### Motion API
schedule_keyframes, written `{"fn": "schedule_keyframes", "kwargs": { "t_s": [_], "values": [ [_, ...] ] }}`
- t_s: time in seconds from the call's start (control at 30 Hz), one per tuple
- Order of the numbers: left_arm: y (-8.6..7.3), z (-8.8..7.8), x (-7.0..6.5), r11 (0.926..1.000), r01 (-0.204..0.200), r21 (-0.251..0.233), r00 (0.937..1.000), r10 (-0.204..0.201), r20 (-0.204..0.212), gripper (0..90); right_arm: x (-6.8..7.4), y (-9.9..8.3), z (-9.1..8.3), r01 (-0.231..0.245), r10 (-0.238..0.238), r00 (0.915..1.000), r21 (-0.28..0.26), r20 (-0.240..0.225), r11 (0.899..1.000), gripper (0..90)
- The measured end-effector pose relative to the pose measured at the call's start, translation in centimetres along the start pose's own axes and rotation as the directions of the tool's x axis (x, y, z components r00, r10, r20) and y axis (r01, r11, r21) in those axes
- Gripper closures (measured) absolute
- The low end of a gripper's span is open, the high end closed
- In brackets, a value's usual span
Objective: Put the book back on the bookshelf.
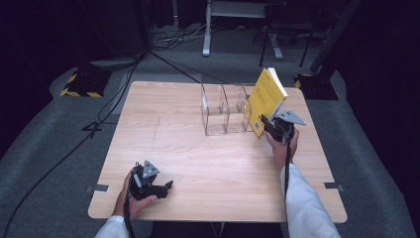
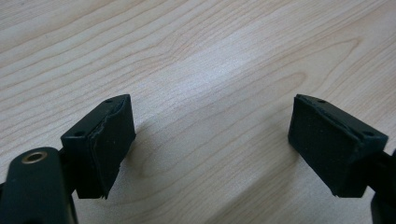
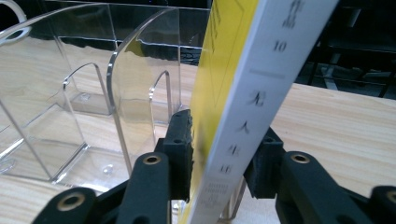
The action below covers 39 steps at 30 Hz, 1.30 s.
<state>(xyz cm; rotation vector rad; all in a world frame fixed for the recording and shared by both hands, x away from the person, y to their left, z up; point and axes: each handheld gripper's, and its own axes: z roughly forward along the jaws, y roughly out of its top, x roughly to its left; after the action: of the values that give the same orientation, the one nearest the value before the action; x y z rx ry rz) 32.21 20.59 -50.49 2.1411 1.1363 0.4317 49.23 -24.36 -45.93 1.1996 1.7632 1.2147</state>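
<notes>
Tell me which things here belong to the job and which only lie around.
In the job:
yellow book, held in the right gripper
clear file rack

Lying around:
left gripper, open, idle on the table
cables on the floor

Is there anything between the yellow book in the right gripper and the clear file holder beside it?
Nothing visible. The right gripper is shut on the yellow book, held tilted right at the near right end of the clear file holder, whose slots look empty. The left gripper rests open, far off.
</notes>
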Motion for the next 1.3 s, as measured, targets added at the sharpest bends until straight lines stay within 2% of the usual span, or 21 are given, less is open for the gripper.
{"fn": "schedule_keyframes", "kwargs": {
  "t_s": [0.27,0.33,0.63,0.8,1.0,1.13,1.3],
  "values": [
    [0.0,0.0,0.0,1.0,0.0,0.0,1.0,0.0,-0.001,15.3,-0.3,-0.4,-0.9,0.033,-0.033,0.9994,0.026,-0.004,0.999,66.8],
    [0.0,0.0,0.0,1.0,0.0,-0.001,1.0,0.0,-0.001,15.3,-0.3,-0.4,-1.2,0.055,-0.055,0.9985,0.025,0.0,0.998,66.9],
    [0.0,0.0,0.0,1.0,0.0,0.0,1.0,0.0,-0.001,15.3,-0.5,-0.6,-2.1,0.117,-0.115,0.9928,0.058,-0.033,0.991,67.0],
    [0.0,0.0,0.0,1.0,0.0,-0.001,1.0,0.0,-0.001,15.3,-0.8,-0.5,-2.6,0.137,-0.132,0.9894,0.076,-0.06,0.988,67.0],
    [0.0,0.0,0.0,1.0,0.0,-0.001,1.0,0.0,-0.001,15.3,-0.9,-0.3,-3.0,0.152,-0.146,0.9868,0.09,-0.071,0.984,66.7],
    [0.0,0.0,0.0,1.0,0.0,-0.001,1.0,0.0,-0.001,15.3,-1.0,0.0,-3.7,0.167,-0.158,0.9827,0.094,-0.096,0.982,66.7],
    [0.0,0.0,0.0,1.0,0.0,0.001,1.0,0.0,0.0,15.3,-0.8,0.5,-4.3,0.226,-0.21,0.9672,0.107,-0.143,0.968,64.4]
  ]
}}
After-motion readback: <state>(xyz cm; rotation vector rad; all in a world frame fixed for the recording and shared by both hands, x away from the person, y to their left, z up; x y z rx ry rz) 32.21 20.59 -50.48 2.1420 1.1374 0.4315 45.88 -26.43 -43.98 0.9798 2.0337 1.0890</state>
